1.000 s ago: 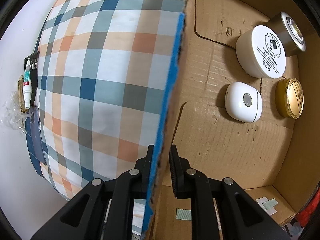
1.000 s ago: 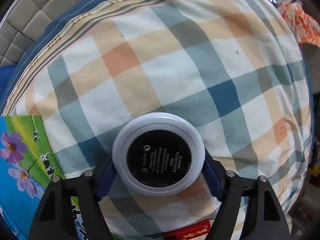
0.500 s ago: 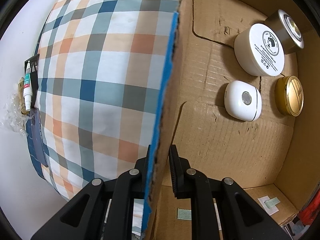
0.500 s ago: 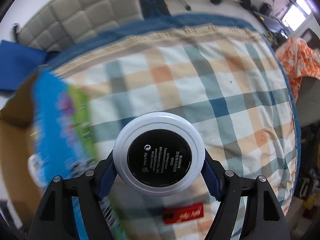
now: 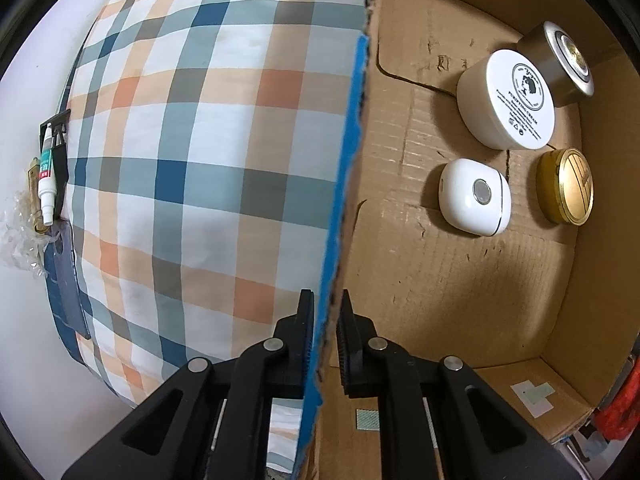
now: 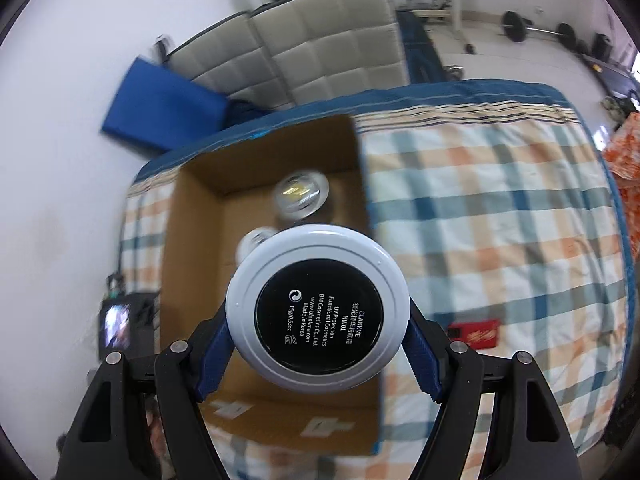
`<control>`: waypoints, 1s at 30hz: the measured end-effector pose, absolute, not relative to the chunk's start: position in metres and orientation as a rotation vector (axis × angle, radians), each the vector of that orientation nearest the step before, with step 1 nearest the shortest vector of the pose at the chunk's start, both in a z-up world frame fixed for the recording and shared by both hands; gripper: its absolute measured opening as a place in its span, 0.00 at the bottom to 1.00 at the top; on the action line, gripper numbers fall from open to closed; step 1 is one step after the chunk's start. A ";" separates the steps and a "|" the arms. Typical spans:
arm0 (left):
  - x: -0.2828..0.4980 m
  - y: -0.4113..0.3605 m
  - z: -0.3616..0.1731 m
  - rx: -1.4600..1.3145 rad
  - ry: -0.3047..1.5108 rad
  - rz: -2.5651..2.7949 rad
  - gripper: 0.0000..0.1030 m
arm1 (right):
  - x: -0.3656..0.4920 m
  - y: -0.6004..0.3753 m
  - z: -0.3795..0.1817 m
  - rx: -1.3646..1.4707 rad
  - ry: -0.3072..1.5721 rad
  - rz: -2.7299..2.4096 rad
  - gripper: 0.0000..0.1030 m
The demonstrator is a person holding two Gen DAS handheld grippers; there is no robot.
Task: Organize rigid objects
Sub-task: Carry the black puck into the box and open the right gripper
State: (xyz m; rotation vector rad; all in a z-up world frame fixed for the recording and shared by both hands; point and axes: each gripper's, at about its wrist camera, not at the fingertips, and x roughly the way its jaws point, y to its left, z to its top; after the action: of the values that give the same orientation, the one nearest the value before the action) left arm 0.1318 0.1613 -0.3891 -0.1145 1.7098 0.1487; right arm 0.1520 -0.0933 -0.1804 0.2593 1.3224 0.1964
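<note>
My left gripper (image 5: 325,332) points straight down and is shut on the side wall (image 5: 344,184) of an open cardboard box (image 5: 424,272), one finger outside, one inside. On the box floor lie a white cream jar (image 5: 510,100), a silver-topped jar (image 5: 560,60), a white compact case (image 5: 474,198) and a gold round tin (image 5: 566,188). My right gripper (image 6: 318,344) is shut on a round white compact with a black label (image 6: 318,308), held high above the same box (image 6: 200,240). Blurred jars (image 6: 300,194) show in the box beneath it.
The box sits on a plaid bedspread (image 5: 192,152) (image 6: 500,220). A white tube (image 5: 46,184) and other small items hang at the bed's edge by the wall. A red packet (image 6: 476,334) lies on the bed right of the box. A padded headboard (image 6: 304,52) and blue cushion (image 6: 160,112) stand behind.
My right gripper rose and swung away from the bedspread with the compact, so the open box now lies under it. The left gripper kept its hold on the box wall.
</note>
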 end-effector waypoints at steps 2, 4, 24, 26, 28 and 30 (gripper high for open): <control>0.132 0.161 -0.388 -0.112 1.708 0.146 0.08 | 0.146 -0.081 -0.182 0.257 1.330 0.223 0.75; 0.132 0.162 -0.387 -0.115 1.706 0.146 0.08 | 0.143 -0.073 -0.189 0.242 1.339 0.231 0.75; 0.124 0.163 -0.393 -0.115 1.719 0.134 0.08 | 0.127 -0.035 -0.296 0.225 1.540 0.218 0.75; 0.124 0.163 -0.394 -0.114 1.721 0.132 0.08 | 0.128 -0.035 -0.304 0.226 1.553 0.212 0.75; 0.125 0.163 -0.395 -0.114 1.724 0.130 0.08 | 0.129 -0.035 -0.312 0.229 1.566 0.203 0.75; 0.127 0.164 -0.396 -0.118 1.726 0.128 0.08 | 0.130 -0.035 -0.318 0.239 1.576 0.195 0.75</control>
State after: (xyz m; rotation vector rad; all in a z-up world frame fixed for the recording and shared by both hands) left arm 0.1265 0.1636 -0.3956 -0.1179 1.7257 0.1283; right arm 0.1300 -0.0354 -0.3180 0.2392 1.5763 0.1955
